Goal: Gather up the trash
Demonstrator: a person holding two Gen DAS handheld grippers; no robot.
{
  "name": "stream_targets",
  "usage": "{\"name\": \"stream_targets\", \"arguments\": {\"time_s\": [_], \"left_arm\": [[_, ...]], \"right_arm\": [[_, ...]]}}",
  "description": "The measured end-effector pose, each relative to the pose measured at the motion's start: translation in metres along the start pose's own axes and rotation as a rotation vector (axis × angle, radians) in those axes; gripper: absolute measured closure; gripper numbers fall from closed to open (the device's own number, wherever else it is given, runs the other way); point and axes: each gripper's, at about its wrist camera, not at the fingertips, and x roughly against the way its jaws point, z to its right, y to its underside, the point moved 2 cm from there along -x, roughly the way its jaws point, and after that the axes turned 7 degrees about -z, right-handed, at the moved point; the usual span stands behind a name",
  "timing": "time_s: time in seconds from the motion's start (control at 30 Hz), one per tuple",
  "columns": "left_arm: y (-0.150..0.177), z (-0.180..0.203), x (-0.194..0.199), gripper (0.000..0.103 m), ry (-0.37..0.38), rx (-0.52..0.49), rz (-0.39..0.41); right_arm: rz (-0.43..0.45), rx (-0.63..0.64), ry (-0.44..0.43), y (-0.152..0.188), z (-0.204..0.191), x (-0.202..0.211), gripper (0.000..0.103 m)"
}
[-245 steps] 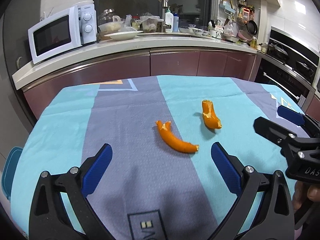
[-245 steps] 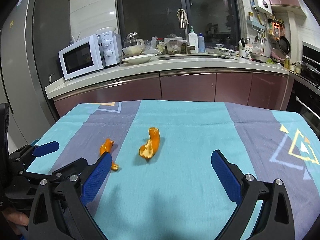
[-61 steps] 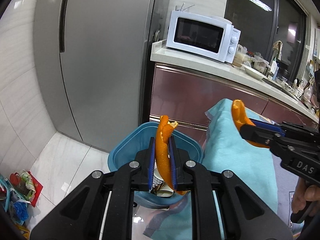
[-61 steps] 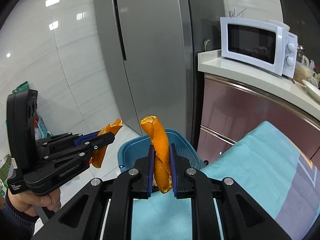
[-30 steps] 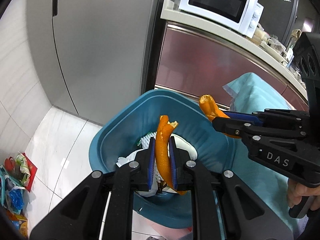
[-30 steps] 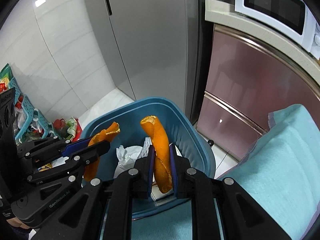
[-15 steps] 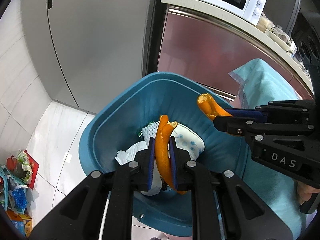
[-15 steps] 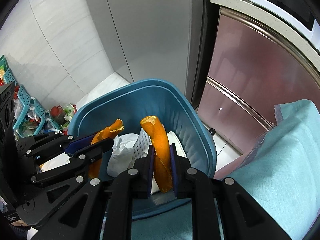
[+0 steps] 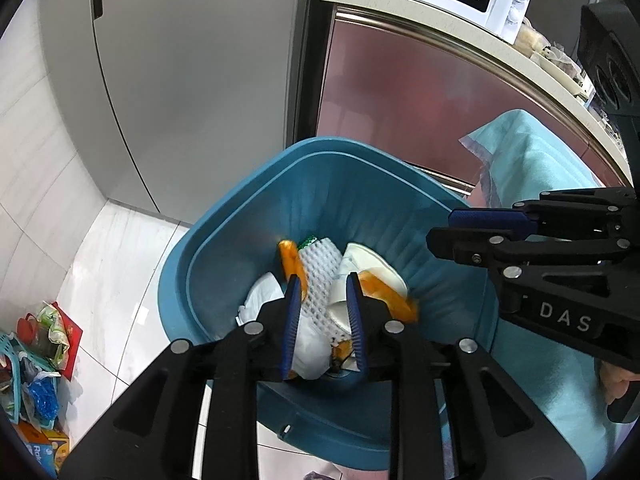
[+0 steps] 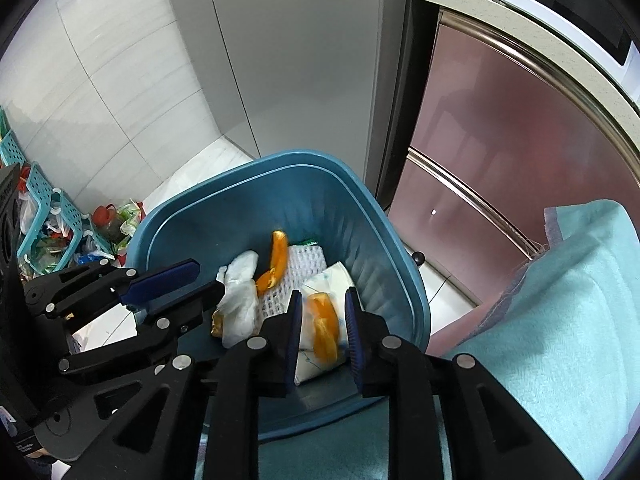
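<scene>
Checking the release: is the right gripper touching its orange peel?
Apart. The right wrist view shows the right gripper with jaws spread and the orange peel blurred between them, clear of both pads, above the blue bin.

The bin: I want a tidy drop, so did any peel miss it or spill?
Nothing stands out. Both orange peels are inside the blue bin among the other trash, none on the floor around it. Left gripper and right gripper are open.

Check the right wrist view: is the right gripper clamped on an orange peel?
No, the right gripper stands open above the blue bin, and the orange peel lies loose among the trash inside it.
</scene>
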Motion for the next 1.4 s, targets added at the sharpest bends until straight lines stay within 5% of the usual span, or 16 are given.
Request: {"name": "stream_targets", "arguments": {"time_s": [0.37, 0.83, 0.97, 1.4], "left_arm": [[0.001, -0.001, 0.021, 0.075, -0.011, -0.007, 0.027], [0.001, 0.024, 0.086, 0.039, -0.019, -0.041, 0.157], [0.004, 0.037, 0.109, 0.030, -0.010, -0.058, 0.201], [0.018, 0.078, 0.164, 0.009, 0.006, -0.092, 0.303]], "right_arm": [[0.038, -0.012, -0.007, 0.003, 0.000, 0.017, 0.081], [0.186, -0.070, 0.018, 0.028, 0.014, 0.083, 0.057], [0.236, -0.097, 0.035, 0.040, 0.021, 0.104, 0.041], [0.372, -0.176, 0.100, 0.093, 0.052, 0.174, 0.035]]}}
